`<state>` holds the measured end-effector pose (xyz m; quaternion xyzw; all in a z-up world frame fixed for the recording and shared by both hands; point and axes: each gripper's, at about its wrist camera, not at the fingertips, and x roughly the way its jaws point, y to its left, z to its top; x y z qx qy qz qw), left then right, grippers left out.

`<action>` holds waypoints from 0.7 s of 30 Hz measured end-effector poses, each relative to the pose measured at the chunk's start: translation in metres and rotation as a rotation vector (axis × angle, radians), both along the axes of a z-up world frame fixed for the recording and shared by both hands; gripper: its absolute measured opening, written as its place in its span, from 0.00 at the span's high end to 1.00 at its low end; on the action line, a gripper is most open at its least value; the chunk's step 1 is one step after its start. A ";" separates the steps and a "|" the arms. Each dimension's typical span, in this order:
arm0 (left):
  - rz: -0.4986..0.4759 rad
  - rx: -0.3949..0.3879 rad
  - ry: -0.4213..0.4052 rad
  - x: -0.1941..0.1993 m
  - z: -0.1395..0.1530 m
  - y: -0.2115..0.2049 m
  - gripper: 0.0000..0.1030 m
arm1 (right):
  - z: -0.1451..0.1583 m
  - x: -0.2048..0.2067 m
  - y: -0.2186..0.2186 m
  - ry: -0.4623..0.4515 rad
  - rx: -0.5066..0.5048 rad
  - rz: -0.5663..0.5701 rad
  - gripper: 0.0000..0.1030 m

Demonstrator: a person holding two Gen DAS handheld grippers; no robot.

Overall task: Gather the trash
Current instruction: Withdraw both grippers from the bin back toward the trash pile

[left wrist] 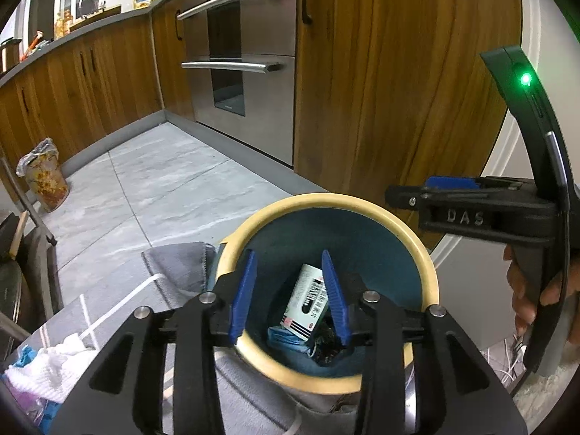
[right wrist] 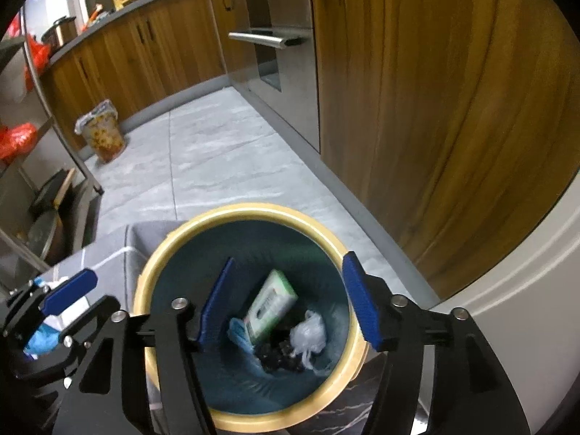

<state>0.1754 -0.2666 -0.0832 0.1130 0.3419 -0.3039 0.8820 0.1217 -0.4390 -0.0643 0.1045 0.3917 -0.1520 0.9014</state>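
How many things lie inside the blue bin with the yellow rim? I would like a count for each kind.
Inside the bin:
Printed box: 1
Crumpled clear plastic bag: 1
Blue item beside the box: 1
Dark clump at the bottom, pieces too unclear to separate: 1
Total: 4

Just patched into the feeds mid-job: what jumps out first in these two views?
The round bin with the cream rim and dark teal inside fills the lower middle of both views, and both grippers hang over its mouth. At its bottom lie a white and green carton, a crumpled clear plastic wad and dark scraps. The right gripper is open with nothing between its blue fingers; the left gripper is also open above the carton.
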 end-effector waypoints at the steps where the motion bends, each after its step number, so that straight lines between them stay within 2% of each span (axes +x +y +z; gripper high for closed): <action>1: 0.003 0.001 -0.005 -0.002 0.002 0.003 0.61 | 0.002 -0.002 0.001 -0.007 0.002 -0.005 0.32; 3: 0.015 -0.002 -0.014 -0.008 0.008 0.012 0.59 | 0.007 -0.006 0.004 -0.024 0.006 -0.013 0.28; 5: 0.029 -0.007 -0.025 -0.014 0.013 0.021 0.52 | 0.011 -0.009 0.008 -0.037 0.000 -0.015 0.26; 9: 0.053 -0.007 -0.055 -0.025 0.025 0.036 0.43 | 0.022 -0.017 0.018 -0.066 0.017 -0.001 0.14; 11: 0.070 -0.014 -0.073 -0.031 0.033 0.045 0.35 | 0.027 -0.023 0.025 -0.093 0.016 0.007 0.10; 17: 0.120 -0.032 -0.123 -0.051 0.050 0.068 0.15 | 0.048 -0.033 0.052 -0.152 -0.031 0.047 0.07; 21: 0.159 -0.043 -0.140 -0.064 0.058 0.087 0.08 | 0.059 -0.039 0.069 -0.180 -0.076 0.056 0.05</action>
